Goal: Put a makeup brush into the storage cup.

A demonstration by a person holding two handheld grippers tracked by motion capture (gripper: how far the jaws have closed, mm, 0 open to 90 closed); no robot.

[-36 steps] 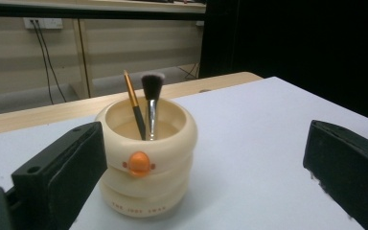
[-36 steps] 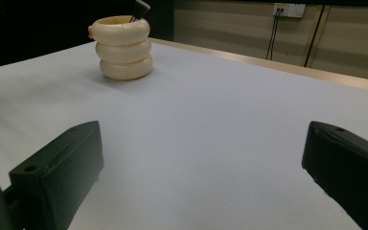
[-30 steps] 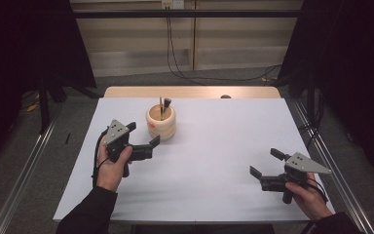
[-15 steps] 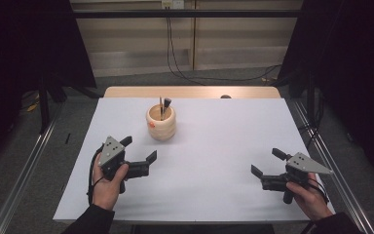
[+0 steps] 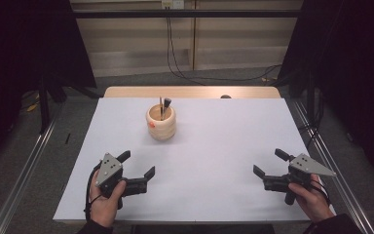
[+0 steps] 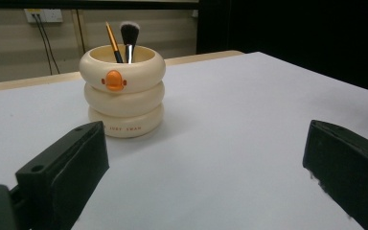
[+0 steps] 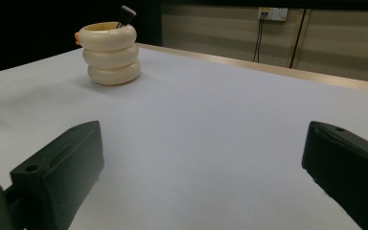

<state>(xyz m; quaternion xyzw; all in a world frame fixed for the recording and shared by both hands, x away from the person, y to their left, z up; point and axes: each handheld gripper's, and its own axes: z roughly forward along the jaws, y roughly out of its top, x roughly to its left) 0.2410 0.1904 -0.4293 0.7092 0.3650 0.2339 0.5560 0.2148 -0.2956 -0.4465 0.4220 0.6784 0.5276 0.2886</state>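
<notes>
Both grippers' fingers (image 6: 67, 163) well short of brush holder (image 5: 161, 123)

We cannot see the lower shafts of the 2 brushes (image 6: 122, 40), hidden inside the cream holder (image 6: 122, 93). Its small printed lettering is too tiny to read. The desk (image 5: 214, 146) is cut off at the bottom edge.

Even overhead light falls on the white table (image 5: 224, 146), which reads bright with a faint bluish cast, while the surroundings sink into near black. Shadows are soft and short. Both gripper views blur their 2 near jaws; the far cup (image 6: 122, 96) stays fairly sharp.
</notes>
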